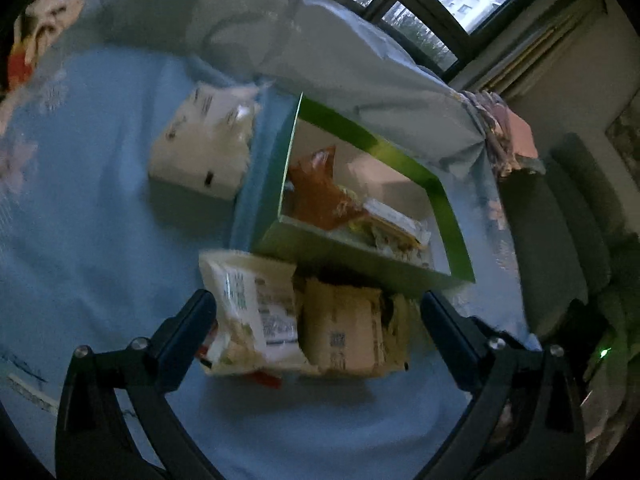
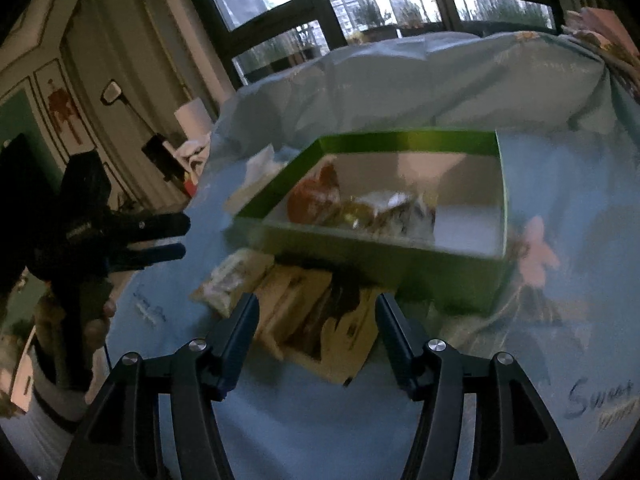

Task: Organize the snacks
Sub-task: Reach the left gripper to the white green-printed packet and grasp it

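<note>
A green box (image 1: pixel 400 152) (image 2: pixel 360 256) lies on the blue bed sheet and holds an orange snack bag (image 1: pixel 320 196) (image 2: pixel 312 200) and pale packets (image 1: pixel 396 228) (image 2: pixel 396 212). In front of it lie a white snack packet (image 1: pixel 252 312) (image 2: pixel 232 280) and a brown packet (image 1: pixel 352 332) (image 2: pixel 320 320). My left gripper (image 1: pixel 318 312) is open around these two packets. My right gripper (image 2: pixel 316 312) is open over the brown packet. The left gripper also shows in the right wrist view (image 2: pixel 176 236) at the left.
A white tissue pack (image 1: pixel 204 144) (image 2: pixel 260 176) lies left of the box. A bunched pale duvet (image 1: pixel 320 40) (image 2: pixel 440 80) rises behind the box. Windows stand beyond it. A dark sofa (image 1: pixel 560 220) is at the right of the bed.
</note>
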Action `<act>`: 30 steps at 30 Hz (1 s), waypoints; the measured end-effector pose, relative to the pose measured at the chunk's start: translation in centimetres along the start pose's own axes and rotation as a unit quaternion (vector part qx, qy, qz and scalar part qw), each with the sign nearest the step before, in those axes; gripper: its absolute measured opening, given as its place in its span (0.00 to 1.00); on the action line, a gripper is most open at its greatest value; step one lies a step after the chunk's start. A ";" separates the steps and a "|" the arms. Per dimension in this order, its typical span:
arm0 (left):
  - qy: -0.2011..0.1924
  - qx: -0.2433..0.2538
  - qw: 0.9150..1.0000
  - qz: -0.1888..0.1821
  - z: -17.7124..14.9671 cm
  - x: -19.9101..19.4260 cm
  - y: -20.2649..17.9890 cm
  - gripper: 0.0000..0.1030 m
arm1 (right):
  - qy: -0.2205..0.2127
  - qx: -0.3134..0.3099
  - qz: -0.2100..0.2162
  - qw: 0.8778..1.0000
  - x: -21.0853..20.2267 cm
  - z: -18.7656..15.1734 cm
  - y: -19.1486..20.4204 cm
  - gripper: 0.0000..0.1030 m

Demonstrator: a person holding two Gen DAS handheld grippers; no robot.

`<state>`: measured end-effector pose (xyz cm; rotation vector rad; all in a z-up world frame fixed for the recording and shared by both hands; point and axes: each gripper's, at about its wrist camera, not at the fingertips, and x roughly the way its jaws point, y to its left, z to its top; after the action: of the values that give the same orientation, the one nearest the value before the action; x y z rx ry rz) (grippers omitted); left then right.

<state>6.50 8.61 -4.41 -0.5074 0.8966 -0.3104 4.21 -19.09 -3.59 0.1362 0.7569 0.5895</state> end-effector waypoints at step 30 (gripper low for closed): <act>0.037 -0.078 0.996 -0.017 -1.1 -0.4 5.7 0.92 | 0.069 -0.185 0.026 0.980 9.6 -0.3 12.5 0.59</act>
<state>5.64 13.21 -7.84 -0.6591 0.9899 -0.2926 3.82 -3.48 -5.59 -0.2304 0.7662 0.7859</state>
